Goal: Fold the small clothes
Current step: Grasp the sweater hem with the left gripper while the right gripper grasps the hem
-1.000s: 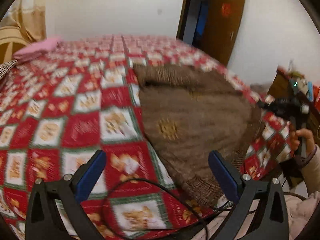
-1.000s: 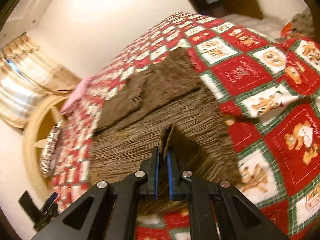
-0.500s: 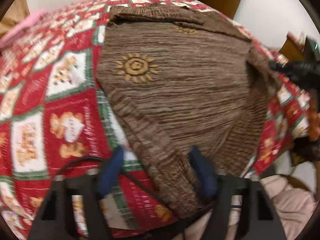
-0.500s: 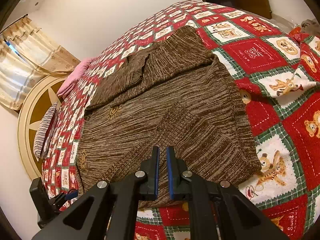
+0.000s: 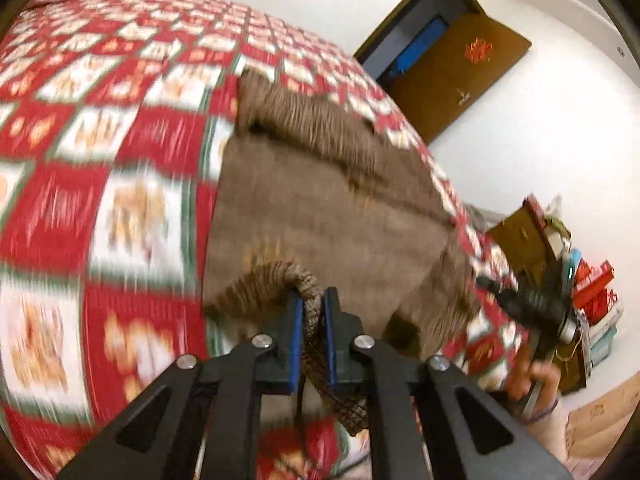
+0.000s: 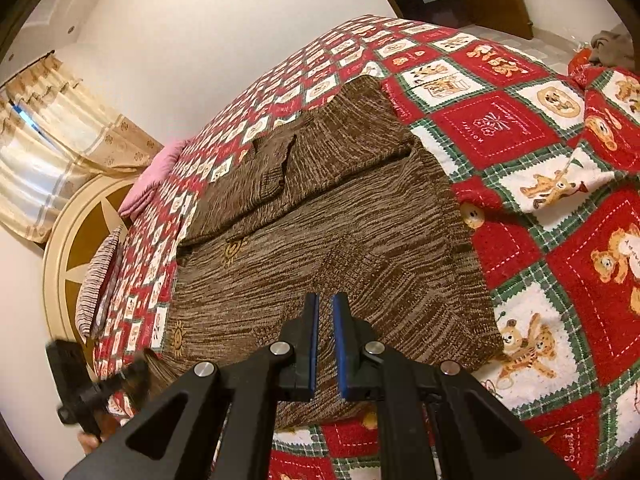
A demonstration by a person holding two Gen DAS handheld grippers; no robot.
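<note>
On a bed's red patchwork quilt (image 6: 516, 120), the brown knit sweater (image 6: 340, 240) is lying sleeves-folded; left tool (image 5: 313, 322) is pinching its near hem, right tool (image 6: 325, 344) closed empty, body fold remaining.

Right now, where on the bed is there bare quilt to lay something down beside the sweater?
Bare quilt runs right of the brown sweater in the right wrist view, and beyond its collar toward the pink pillow. It is crowded at the near hem, where the left gripper pinches a corner and the right gripper hovers shut.
</note>
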